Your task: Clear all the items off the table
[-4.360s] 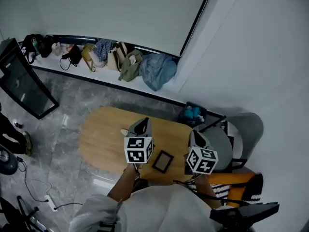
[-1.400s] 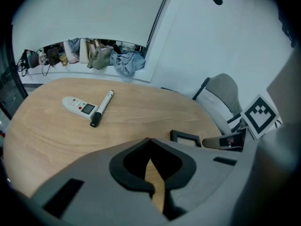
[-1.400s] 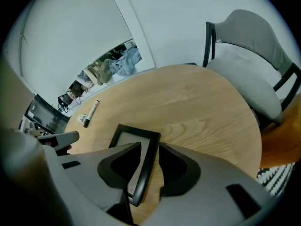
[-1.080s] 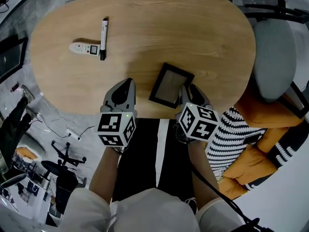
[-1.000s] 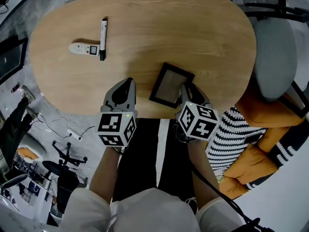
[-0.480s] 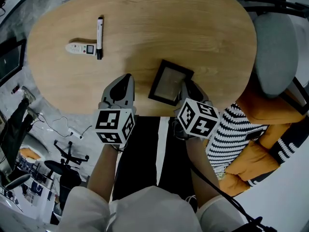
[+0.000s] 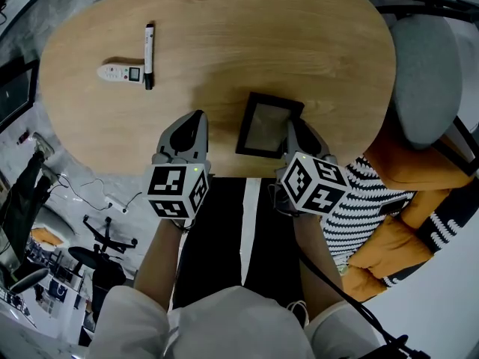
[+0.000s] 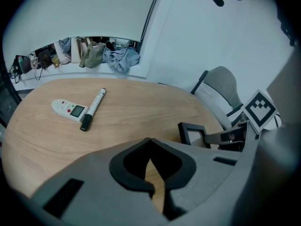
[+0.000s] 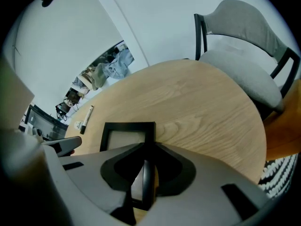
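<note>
Right claw: the jaws have just been closing and now stand clamped on the right-hand rail of the black picture frame. The rail runs lengthwise between the two pads. The rest of the frame extends ahead and to the left of this claw, over the near edge of the tabletop. Whether the frame rests fully flat cannot be told.

Left claw: jaws together, tips touching, nothing between them. It hangs over the near edge of the tabletop, with the frame just to its right and apart from it.

In the head view the frame lies between the two claws, gripped by the right claw and clear of the left claw.

Other items: a marker and a white handset with a small screen lie touching each other, well ahead and to the left of the left claw. A grey chair stands to the right of the right claw, beyond the tabletop's edge.
</note>
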`<state>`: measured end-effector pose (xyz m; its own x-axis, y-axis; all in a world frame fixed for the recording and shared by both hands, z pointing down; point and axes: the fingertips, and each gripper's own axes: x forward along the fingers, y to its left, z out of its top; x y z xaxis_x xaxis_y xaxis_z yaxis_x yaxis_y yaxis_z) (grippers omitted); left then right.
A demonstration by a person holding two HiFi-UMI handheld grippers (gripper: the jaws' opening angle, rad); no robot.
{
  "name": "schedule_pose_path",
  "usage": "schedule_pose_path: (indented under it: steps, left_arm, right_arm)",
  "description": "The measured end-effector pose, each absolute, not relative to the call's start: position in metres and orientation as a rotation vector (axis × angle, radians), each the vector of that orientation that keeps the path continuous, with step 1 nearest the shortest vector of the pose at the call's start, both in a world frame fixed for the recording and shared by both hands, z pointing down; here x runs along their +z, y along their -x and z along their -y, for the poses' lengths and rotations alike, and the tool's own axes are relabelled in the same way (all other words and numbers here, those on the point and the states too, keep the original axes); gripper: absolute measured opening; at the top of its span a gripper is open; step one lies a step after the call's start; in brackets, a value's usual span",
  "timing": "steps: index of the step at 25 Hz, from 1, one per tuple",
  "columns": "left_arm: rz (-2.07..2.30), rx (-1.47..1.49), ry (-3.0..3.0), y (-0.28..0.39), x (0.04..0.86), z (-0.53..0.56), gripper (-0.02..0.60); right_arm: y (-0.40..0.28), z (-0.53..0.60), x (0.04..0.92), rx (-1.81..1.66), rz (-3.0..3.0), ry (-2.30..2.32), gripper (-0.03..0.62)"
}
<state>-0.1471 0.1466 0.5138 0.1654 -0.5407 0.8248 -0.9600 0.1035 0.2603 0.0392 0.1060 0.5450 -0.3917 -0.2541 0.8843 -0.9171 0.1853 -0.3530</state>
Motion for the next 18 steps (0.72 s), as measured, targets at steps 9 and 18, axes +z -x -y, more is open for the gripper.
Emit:
schedule_pose_path:
  steps: [9, 18]
  left_arm:
    - [1.471, 0.607, -1.633, 0.113, 0.497, -0.115, 0.009]
    - [1.364, 0.641, -1.779, 0.016, 0.492, -0.069, 0.009]
  right_arm:
    - [-0.091, -0.061, 0.512, 1.231, 1.803, -1.229, 0.08]
    - [-0.214, -0.035, 0.495, 1.277, 1.706, -1.488, 0.081]
